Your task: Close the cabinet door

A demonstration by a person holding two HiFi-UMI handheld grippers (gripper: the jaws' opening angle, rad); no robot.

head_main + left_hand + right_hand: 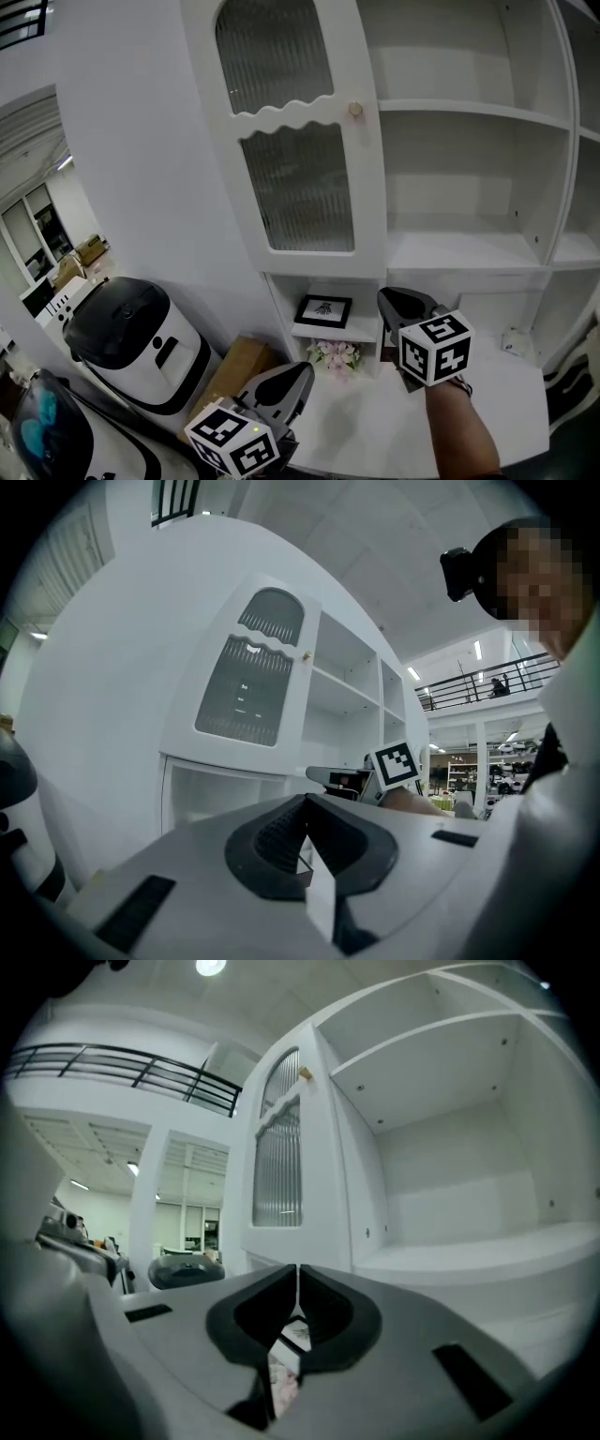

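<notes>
The white cabinet door [298, 141] has ribbed glass panes and a small round knob [355, 110] on its right edge. It stands left of the open white shelves [473, 178] and looks swung out from them in the right gripper view, door [279, 1162], knob [305, 1073]. My right gripper [386, 298] is shut and empty, low down below the door and well under the knob. My left gripper [302, 373] sits lower left, also shut with nothing in it. The left gripper view shows the door [248, 682] and the right gripper's marker cube [397, 763].
A framed picture [323, 309] sits in a low niche, with pale flowers [336, 354] in front of it. A white countertop [394, 422] lies below my grippers. A white and black appliance [131, 342] and a cardboard box [234, 370] stand at lower left.
</notes>
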